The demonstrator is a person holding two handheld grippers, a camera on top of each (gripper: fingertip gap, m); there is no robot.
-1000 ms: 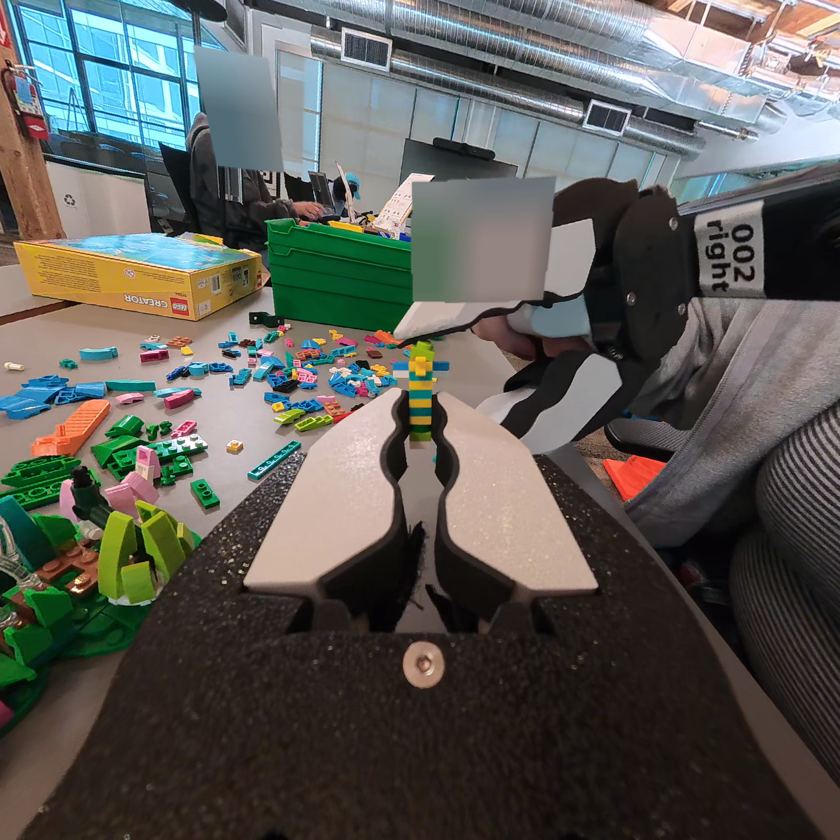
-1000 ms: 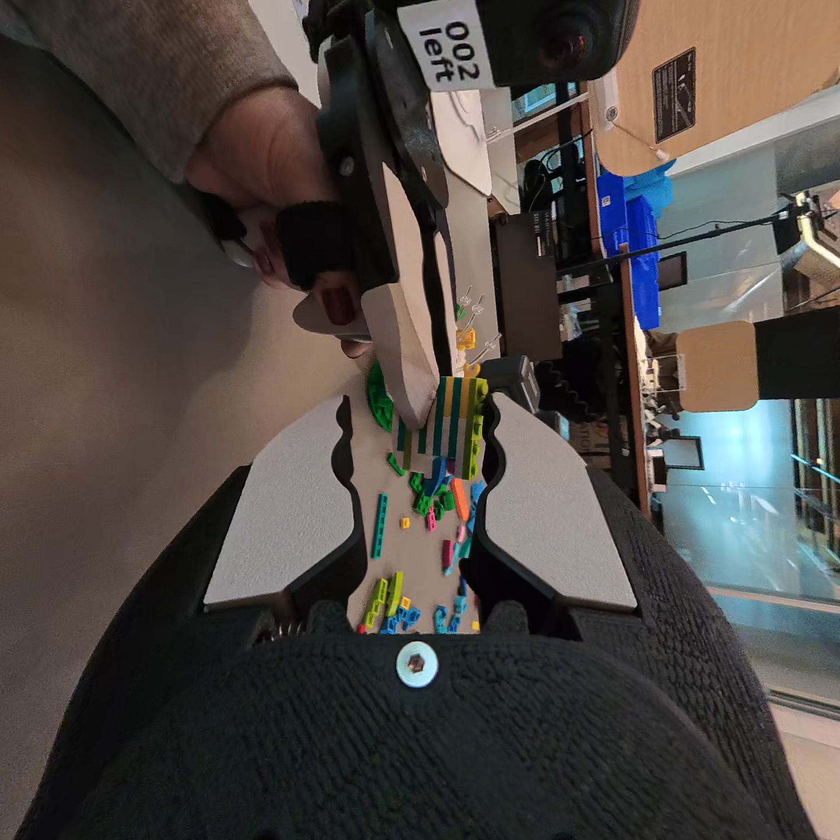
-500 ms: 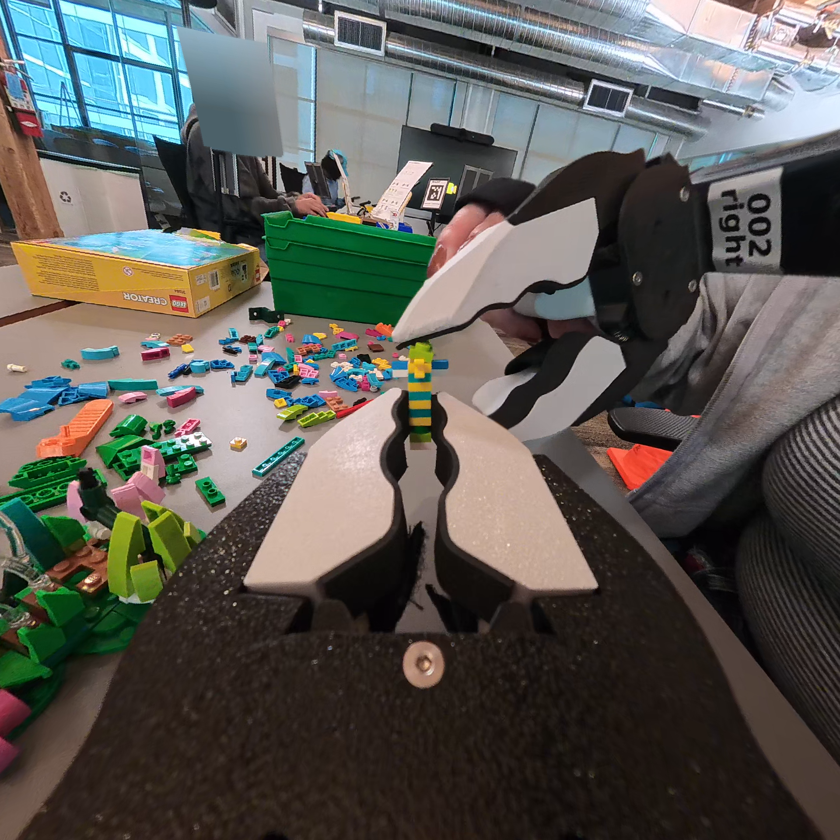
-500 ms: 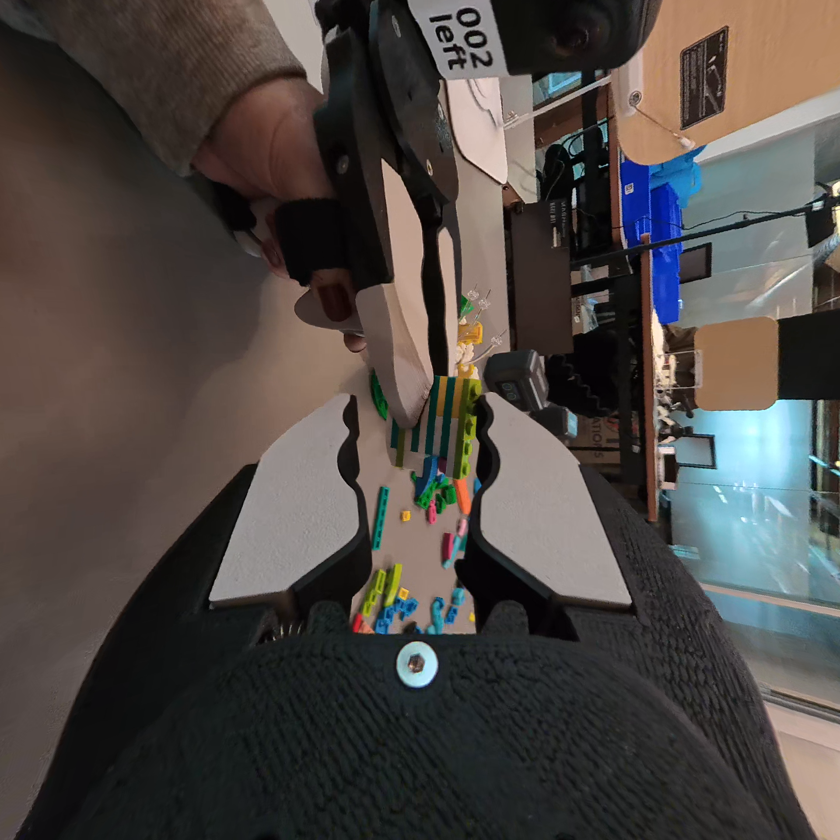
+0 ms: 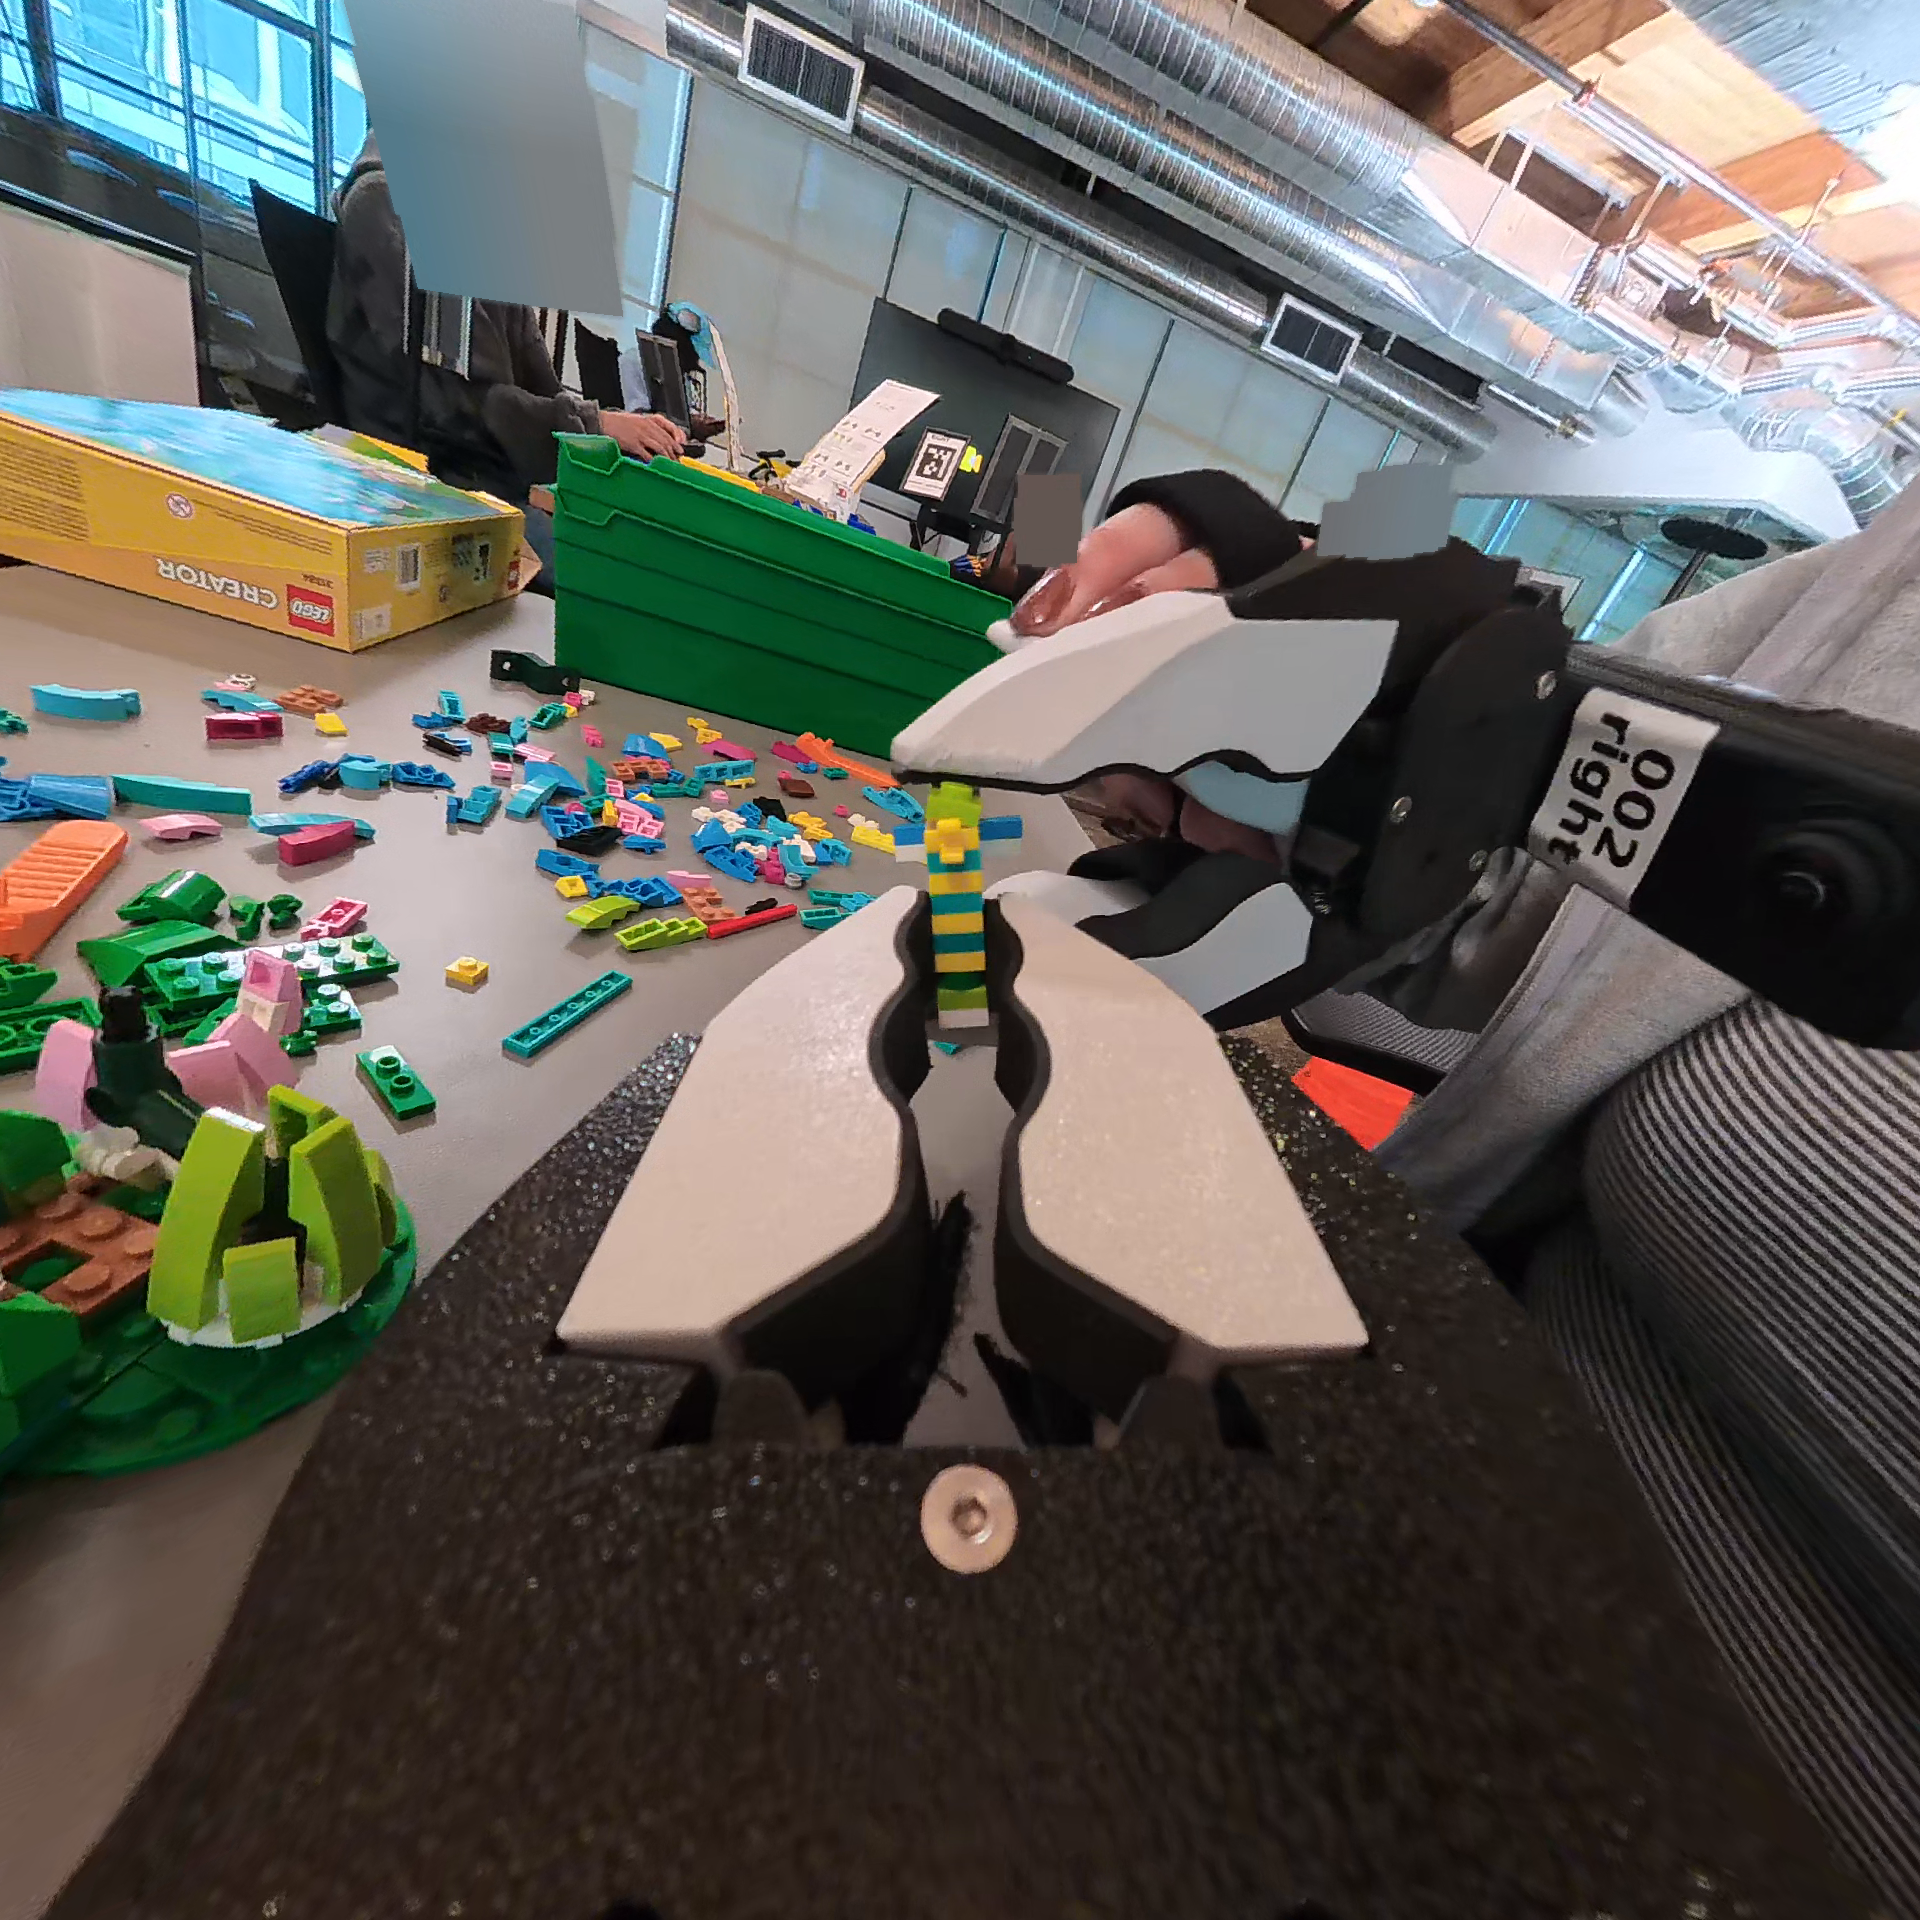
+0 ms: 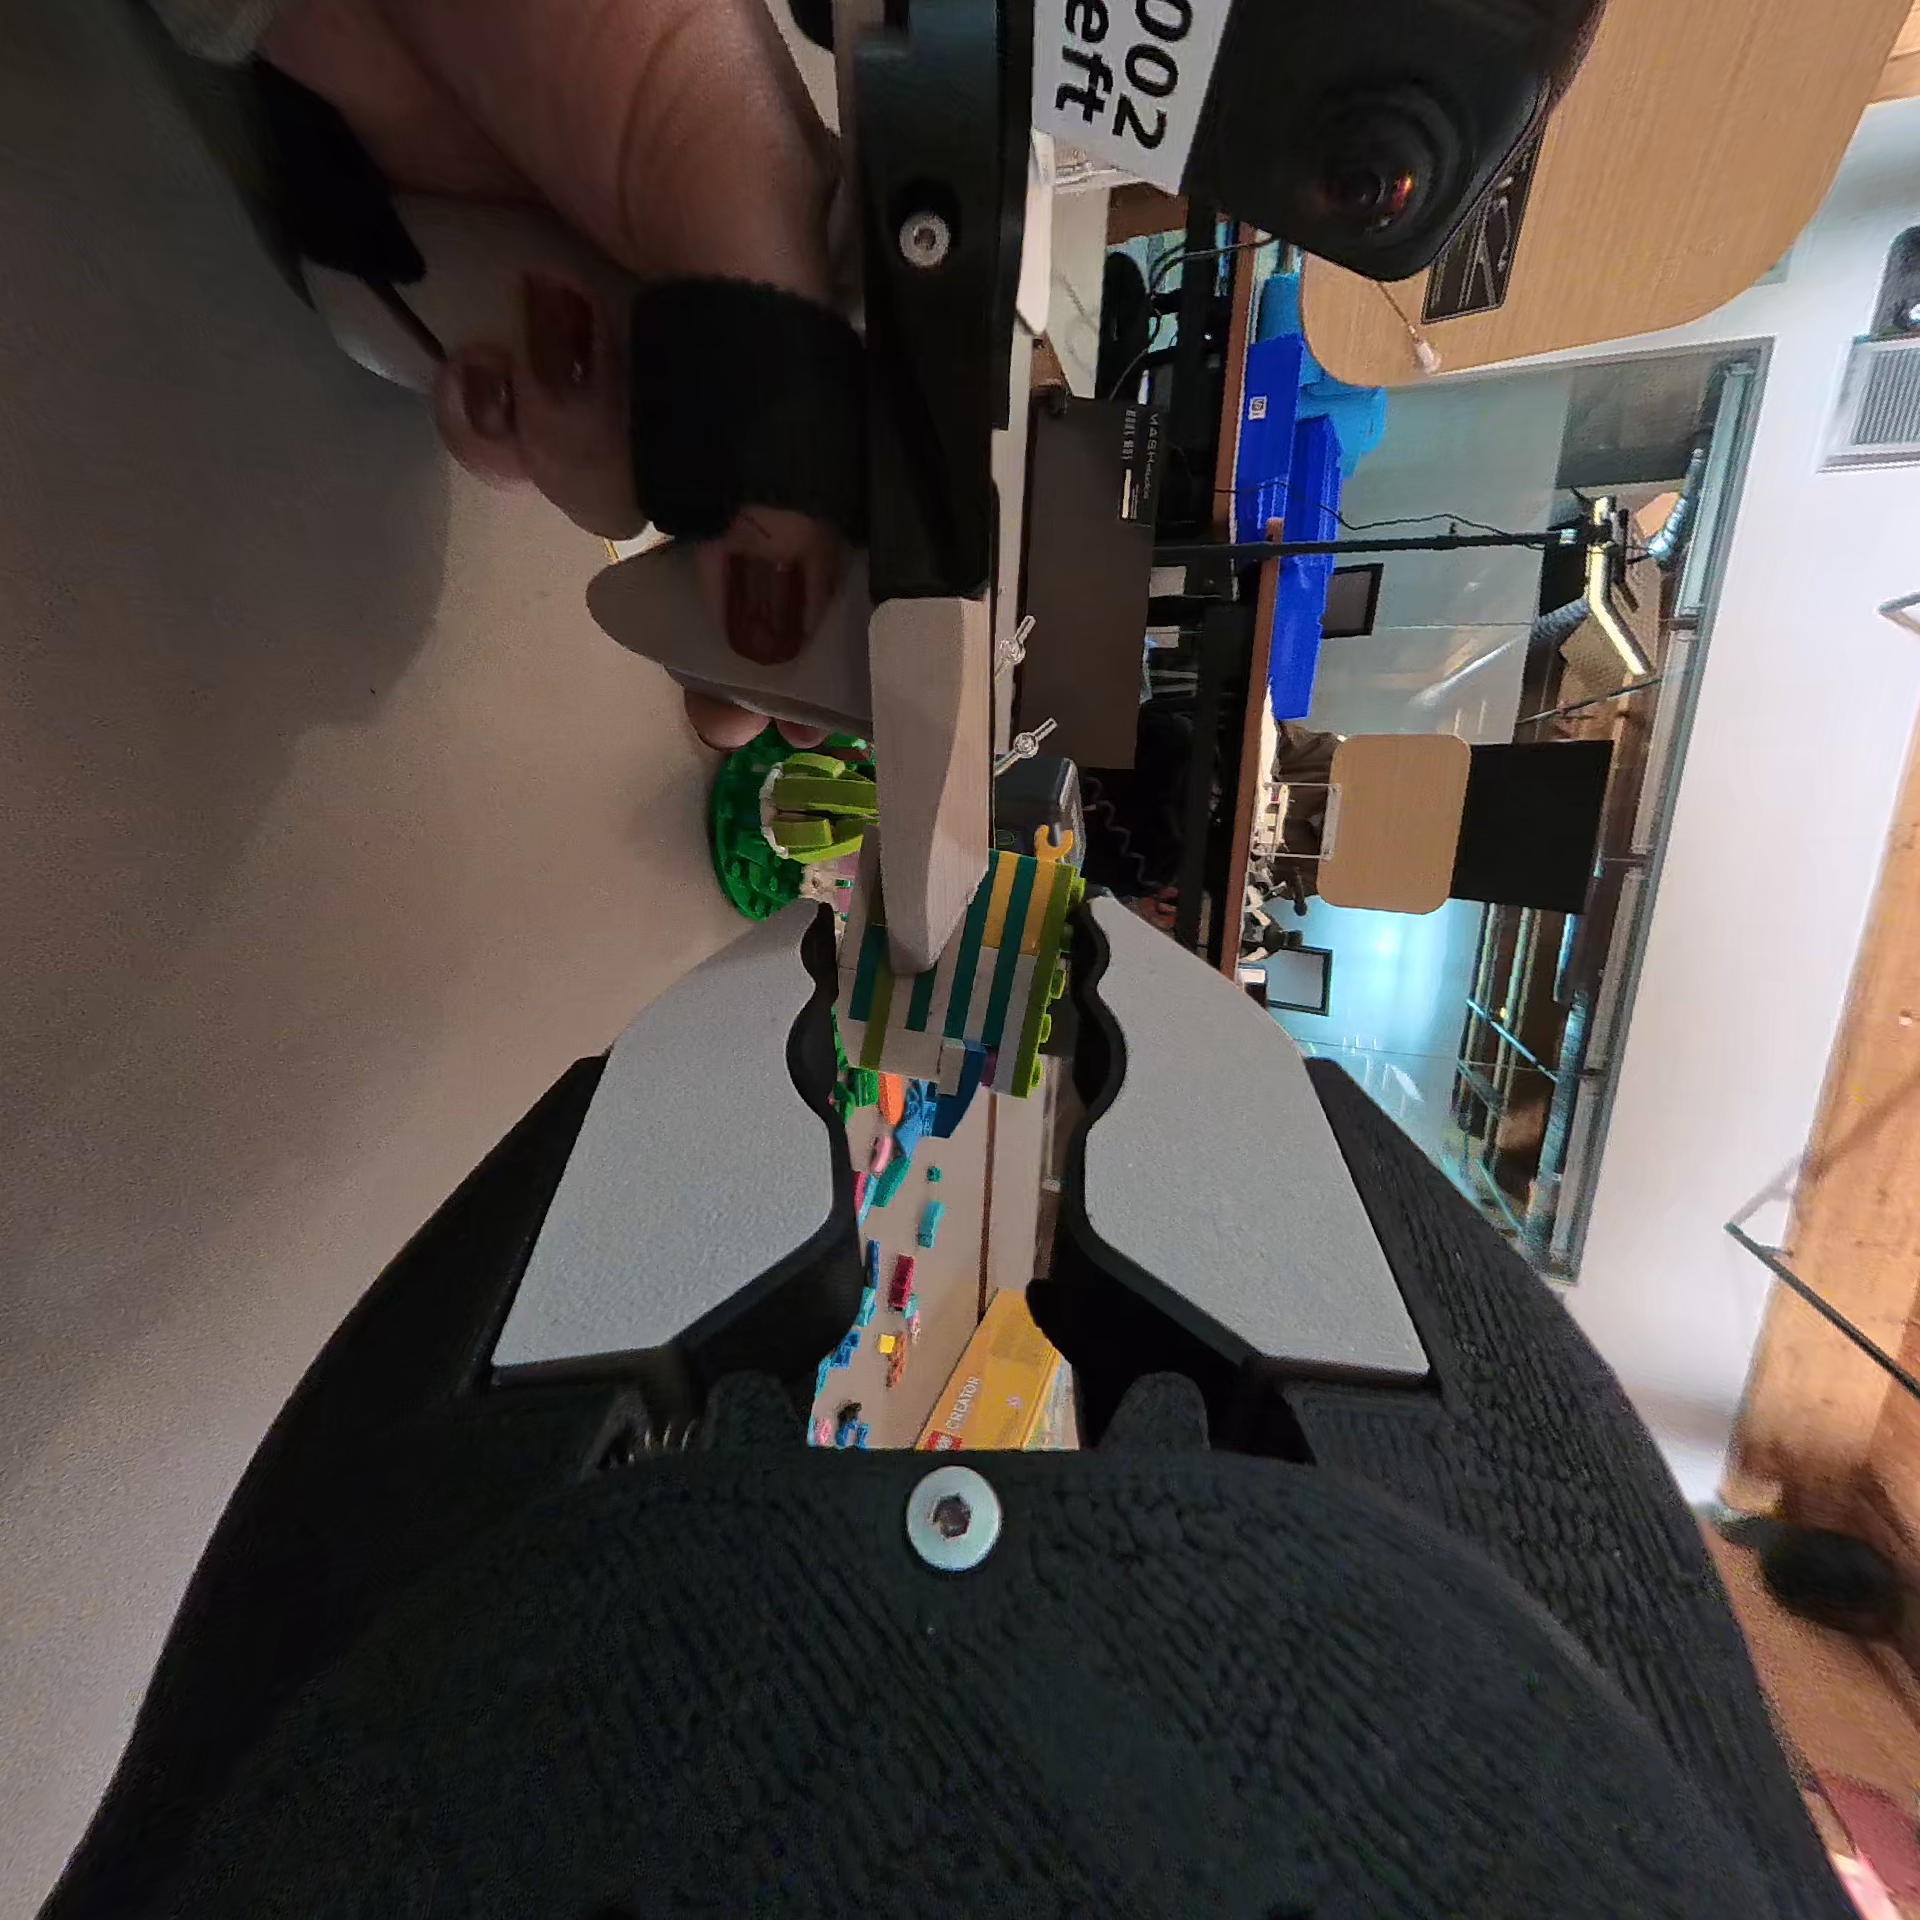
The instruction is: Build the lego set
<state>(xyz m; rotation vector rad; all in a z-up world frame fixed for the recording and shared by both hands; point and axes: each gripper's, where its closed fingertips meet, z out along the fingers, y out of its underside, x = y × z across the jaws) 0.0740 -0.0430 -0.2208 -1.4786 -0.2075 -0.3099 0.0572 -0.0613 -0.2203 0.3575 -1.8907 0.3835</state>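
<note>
In the left wrist view the left gripper (image 5: 958,961) is clamped on a narrow striped lego stack (image 5: 958,914) of lime, teal, yellow and white layers, which stands upright between the 2 fingertips with its top rising above them. The right gripper (image 5: 971,831) reaches in from the right, held by a hand (image 5: 1122,582); its upper finger (image 5: 1132,696) rests on the top of the stack and its lower finger sits beside the stack lower down, so the jaws bracket it from top to bottom. On the grey table (image 5: 436,904) to the left lie many loose bricks (image 5: 644,800), a green round build with lime petals (image 5: 239,1236) near the camera, a yellow box (image 5: 239,530) and a green bin (image 5: 748,623) farther back. In the right wrist view, which is rolled on its side, the same stack (image 6: 966,977) lies crosswise between the right gripper's (image 6: 951,971) 2 fingertips; the right-hand tip meets its lime studded end and the left-hand tip lies against its other end, so the jaws are closed on it at a wide gap. The left gripper (image 6: 925,894) comes down from above, 1 finger (image 6: 930,790) laid across the stripes, a hand (image 6: 623,260) with a black strap behind it. The green round build (image 6: 769,831) shows past the stack, and loose bricks (image 6: 894,1236) and the yellow box (image 6: 997,1382) show through the gap below.
</note>
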